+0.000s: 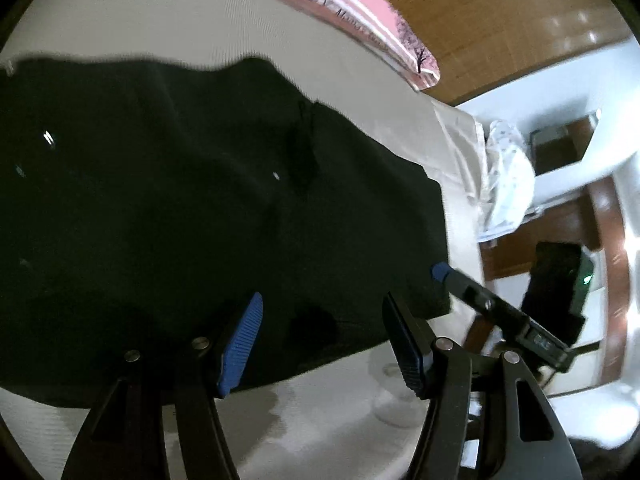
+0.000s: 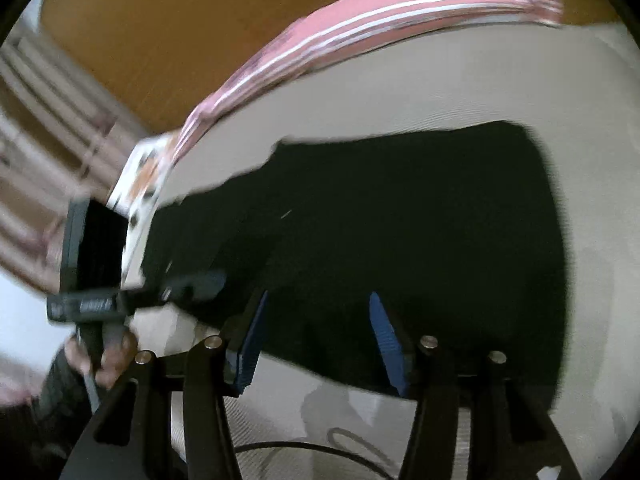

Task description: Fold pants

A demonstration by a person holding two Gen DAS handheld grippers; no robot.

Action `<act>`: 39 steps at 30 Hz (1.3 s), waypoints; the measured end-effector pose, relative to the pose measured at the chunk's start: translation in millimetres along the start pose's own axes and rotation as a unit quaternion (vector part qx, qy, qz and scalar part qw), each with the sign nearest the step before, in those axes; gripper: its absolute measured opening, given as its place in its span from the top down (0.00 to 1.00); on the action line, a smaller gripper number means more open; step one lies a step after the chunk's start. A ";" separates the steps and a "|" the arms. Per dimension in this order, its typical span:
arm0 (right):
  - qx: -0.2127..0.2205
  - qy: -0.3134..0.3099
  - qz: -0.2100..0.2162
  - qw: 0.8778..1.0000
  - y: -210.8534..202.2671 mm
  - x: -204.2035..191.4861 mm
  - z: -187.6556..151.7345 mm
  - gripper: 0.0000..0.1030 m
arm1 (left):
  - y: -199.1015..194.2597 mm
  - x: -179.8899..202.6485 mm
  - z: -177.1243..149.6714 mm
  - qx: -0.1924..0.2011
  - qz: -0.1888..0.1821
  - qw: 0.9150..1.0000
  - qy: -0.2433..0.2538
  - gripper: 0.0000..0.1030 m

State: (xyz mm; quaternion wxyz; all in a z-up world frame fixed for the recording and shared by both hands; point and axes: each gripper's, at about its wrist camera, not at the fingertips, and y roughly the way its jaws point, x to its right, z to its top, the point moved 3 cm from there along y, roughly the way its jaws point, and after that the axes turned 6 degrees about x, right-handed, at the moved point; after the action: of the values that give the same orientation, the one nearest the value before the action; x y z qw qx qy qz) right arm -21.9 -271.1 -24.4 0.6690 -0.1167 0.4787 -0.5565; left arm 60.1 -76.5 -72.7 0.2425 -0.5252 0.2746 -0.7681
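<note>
Bedding of off-white ribbed fabric (image 1: pixel 120 12) carries the black soft pants (image 1: pixel 180 200), spread flat and reaching its near edge. Along the far edge lies a pink striped cloth (image 2: pixel 360 24). The left gripper (image 1: pixel 320 340) hovers over the near hem of the pants with fingers wide apart, holding nothing. The right gripper (image 2: pixel 316 344) is likewise spread wide and empty above the same near edge.

Dim light is leaving the pants (image 1: pixel 180 184) nearly featureless black; motion blur is smearing both fisheye edges, with glare perhaps from a window.
</note>
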 end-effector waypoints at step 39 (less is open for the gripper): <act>0.042 0.065 -0.044 0.996 -5.5 54.2 24.2 0.48 | 18.3 47.4 7.1 0.046 0.190 0.968 0.156 0.76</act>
State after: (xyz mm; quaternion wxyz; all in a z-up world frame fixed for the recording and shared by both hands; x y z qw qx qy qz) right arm -11.0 -328.6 -35.8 0.6155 -0.0734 0.4916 -0.6116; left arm 52.6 -122.5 -51.0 0.3619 -0.3251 0.3683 -0.7922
